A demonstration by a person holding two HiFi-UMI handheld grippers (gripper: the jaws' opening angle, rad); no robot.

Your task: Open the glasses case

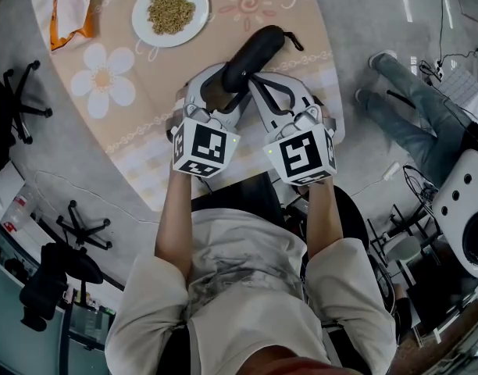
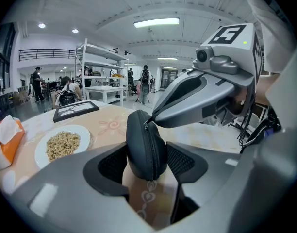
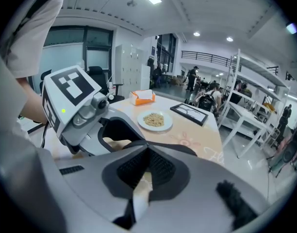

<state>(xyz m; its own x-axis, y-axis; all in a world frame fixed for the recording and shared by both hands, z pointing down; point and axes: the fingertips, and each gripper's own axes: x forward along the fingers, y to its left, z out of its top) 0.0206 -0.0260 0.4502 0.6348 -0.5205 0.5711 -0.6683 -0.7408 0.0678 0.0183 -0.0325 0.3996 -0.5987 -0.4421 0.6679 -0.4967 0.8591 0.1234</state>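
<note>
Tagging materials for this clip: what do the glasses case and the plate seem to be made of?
Glasses case: black, matte, probably a fabric-covered stiff shell; it keeps its rounded shape and a zip seam runs round its edge. Plate: white and smooth, likely ceramic or melamine; the look can't settle which.

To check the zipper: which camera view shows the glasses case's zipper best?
The left gripper view: the zipper runs down the near end of the glasses case, facing the camera. The head view shows the case from above, with no zipper discernible. The right gripper view shows only a dark strip, probably its edge.
</note>
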